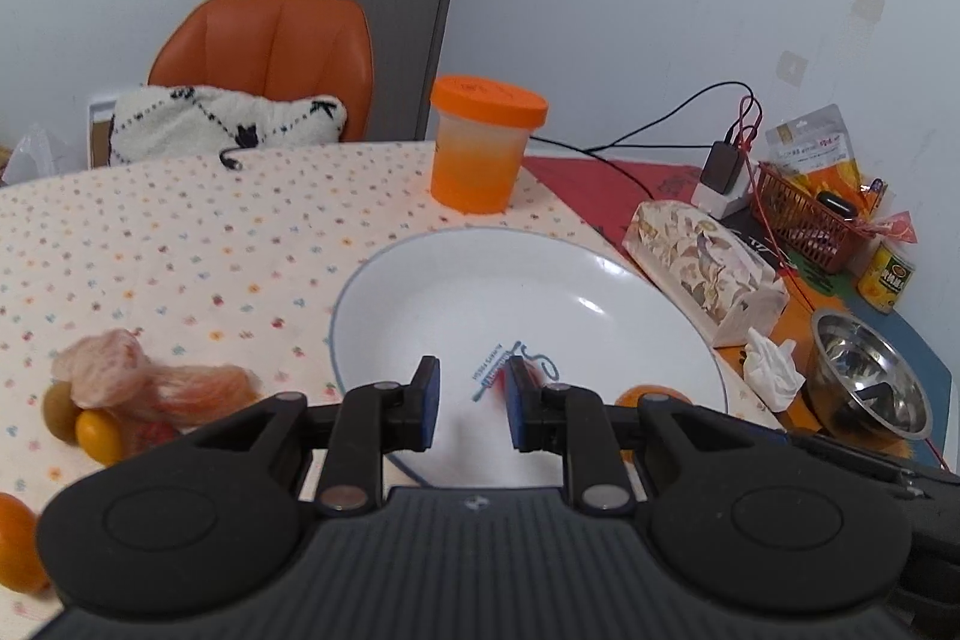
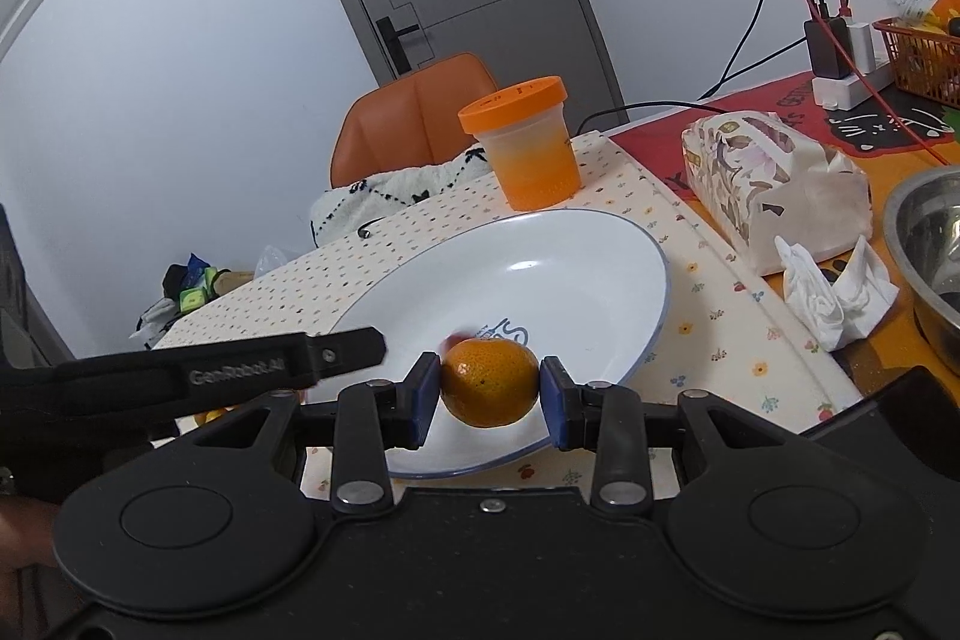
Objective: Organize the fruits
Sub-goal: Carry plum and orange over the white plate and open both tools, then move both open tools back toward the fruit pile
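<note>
— Progress so far?

— Little. Between the pads of the right claw (image 2: 489,391) sits a round orange mandarin (image 2: 489,382), gripped over the near edge of the white shallow plate with a thin blue rim (image 2: 651,244), not yet set down.

— And the other?

— The left claw (image 1: 470,403) hangs parted and holds nothing over the same plate. A blurred red thing beyond it I cannot identify.

— What's left?

— To its left on the counter (image 1: 180,232): a small yellow-orange fruit (image 1: 99,436), a green one (image 1: 59,409), another orange one (image 1: 18,544). All remain, I'd judge.

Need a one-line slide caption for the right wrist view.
Right gripper holds a mandarin over the white plate; left gripper alongside.
</note>
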Demonstrator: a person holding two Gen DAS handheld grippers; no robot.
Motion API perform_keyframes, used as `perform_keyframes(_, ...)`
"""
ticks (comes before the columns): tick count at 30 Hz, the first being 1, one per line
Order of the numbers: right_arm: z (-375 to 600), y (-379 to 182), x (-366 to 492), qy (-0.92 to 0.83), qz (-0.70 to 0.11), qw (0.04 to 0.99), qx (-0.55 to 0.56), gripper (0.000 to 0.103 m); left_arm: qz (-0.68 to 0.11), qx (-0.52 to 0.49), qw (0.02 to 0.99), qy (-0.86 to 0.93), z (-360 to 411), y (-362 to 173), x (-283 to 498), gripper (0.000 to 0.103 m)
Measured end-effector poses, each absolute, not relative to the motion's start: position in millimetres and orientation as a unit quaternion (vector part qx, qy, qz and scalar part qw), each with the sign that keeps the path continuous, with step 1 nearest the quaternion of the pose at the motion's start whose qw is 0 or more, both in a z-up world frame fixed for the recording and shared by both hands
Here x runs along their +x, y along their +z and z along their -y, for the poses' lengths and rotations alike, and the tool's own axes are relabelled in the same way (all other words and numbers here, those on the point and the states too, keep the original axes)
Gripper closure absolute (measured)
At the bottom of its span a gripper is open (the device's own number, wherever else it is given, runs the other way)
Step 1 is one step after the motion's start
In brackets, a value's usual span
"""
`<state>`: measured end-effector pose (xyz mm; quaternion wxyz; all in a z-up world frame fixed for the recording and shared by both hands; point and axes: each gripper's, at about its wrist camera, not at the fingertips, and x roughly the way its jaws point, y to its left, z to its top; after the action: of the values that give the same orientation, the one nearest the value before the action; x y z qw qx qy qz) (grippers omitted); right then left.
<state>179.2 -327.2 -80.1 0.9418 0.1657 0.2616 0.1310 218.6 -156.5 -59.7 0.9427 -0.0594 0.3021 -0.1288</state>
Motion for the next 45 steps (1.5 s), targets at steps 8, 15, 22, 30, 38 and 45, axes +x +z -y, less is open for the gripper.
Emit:
perform_keyframes(8, 327.6, -80.0, 183.6, 0.126, -0.261, 0.944, 0.158, 0.069, -0.305, -0.049, 0.944, -0.116, 159.6, -61.7, 221.3, 0.079)
perform_keyframes(15, 323.4, -83.6, 186.5, 0.131, -0.265, 0.942, 0.160, 0.058, -0.305, -0.063, 0.946, -0.087, 140.8, -55.5, 210.5, 0.027)
perform_keyframes(22, 321.9, -83.1, 181.4, 0.133, -0.265, 0.940, 0.169, 0.056, -0.284, -0.073, 0.955, -0.054, 114.0, -48.0, 193.8, 0.018)
perform_keyframes(30, 313.3, -78.8, 169.4, 0.142, -0.263, 0.940, 0.168, 0.047, -0.277, -0.082, 0.957, -0.033, 89.7, -41.9, 178.9, 0.012)
perform_keyframes(38, 299.7, -69.7, 159.4, 0.153, -0.262, 0.940, 0.155, 0.029, -0.267, -0.098, 0.958, -0.020, 60.9, -32.8, 158.7, 0.005)
perform_keyframes(45, 284.5, -60.0, 147.1, 0.158, -0.249, 0.945, 0.142, 0.004, -0.261, -0.100, 0.960, -0.008, 38.1, -25.4, 138.0, 0.004)
